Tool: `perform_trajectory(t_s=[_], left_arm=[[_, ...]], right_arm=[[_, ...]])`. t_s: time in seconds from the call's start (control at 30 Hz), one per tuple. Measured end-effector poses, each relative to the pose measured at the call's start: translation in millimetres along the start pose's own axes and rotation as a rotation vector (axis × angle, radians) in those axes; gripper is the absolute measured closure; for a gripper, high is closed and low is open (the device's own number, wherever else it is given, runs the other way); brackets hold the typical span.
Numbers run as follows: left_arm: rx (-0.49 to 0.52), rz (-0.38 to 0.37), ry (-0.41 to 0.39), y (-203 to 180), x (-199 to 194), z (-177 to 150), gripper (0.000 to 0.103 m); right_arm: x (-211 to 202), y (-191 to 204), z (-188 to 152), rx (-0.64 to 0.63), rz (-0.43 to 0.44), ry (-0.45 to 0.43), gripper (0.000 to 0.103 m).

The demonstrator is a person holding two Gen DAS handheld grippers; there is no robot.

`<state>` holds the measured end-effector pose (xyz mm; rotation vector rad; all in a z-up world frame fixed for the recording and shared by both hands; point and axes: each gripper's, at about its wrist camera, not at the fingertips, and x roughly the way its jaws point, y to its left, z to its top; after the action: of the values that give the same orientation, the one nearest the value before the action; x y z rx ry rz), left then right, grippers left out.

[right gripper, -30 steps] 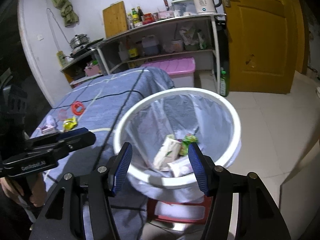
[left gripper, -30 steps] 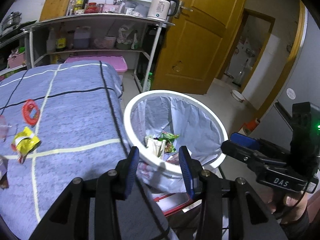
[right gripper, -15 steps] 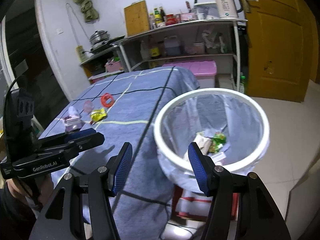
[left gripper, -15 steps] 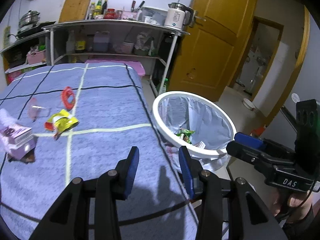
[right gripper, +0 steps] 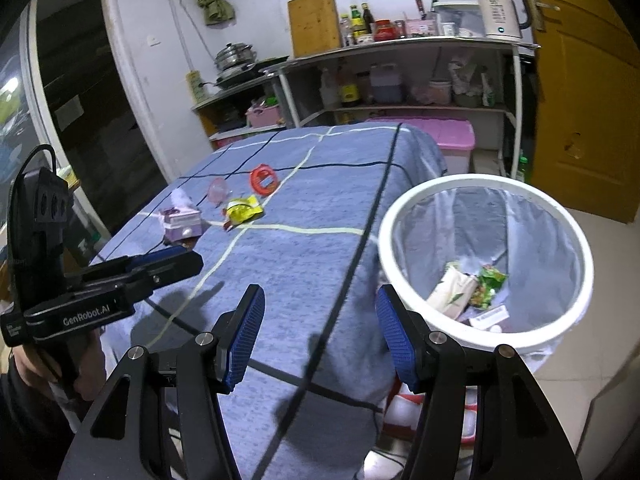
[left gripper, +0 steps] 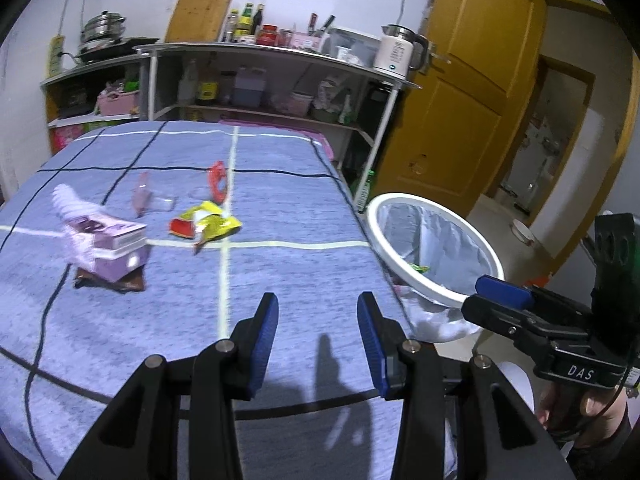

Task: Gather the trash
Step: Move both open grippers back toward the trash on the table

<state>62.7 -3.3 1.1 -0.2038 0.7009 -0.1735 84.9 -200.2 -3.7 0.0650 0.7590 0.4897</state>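
Note:
A white bin (right gripper: 486,196) lined with a grey bag stands right of the blue-cloth table (left gripper: 280,276); wrappers (right gripper: 472,288) lie inside it. The bin also shows in the left wrist view (left gripper: 416,200). On the cloth lie a yellow snack wrapper (left gripper: 206,226), a red ring (left gripper: 217,182), a clear pink wrapper (left gripper: 142,196) and a purple tissue box (left gripper: 108,248) on a brown wrapper (left gripper: 110,282). My left gripper (left gripper: 318,336) is open and empty above the near table edge. My right gripper (right gripper: 320,334) is open and empty between table corner and bin.
A metal shelf rack (left gripper: 280,64) with bottles, a kettle (left gripper: 396,52) and a cutting board stands behind the table. A pink storage box (right gripper: 440,140) sits on the floor beyond the table. A yellow door (left gripper: 472,92) is at the right.
Both grippers have pulled back and swung left from over the bin toward the table. The trash on the cloth now sits ahead of the left gripper. Both stay open and empty.

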Motion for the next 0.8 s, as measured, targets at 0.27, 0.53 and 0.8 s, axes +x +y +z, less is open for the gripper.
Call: perform_trajectory(t_s=[0.27,0.53,0.8], left_arm=[[-0.050,0.056,-0.017,29,-7,-2,0.058],[-0.109,0.129,-0.061,64,-18,3,0.048],[-0.169,0.217,-0.093,110,-22,13,0.035]], right_arm=[[14,16,4,-0.027,0.036,0.028,0.044],[37,38,23,-0.090,0.061,0.044,0.044],[68,56,42,-0.147,0.078,0.074,0.043]])
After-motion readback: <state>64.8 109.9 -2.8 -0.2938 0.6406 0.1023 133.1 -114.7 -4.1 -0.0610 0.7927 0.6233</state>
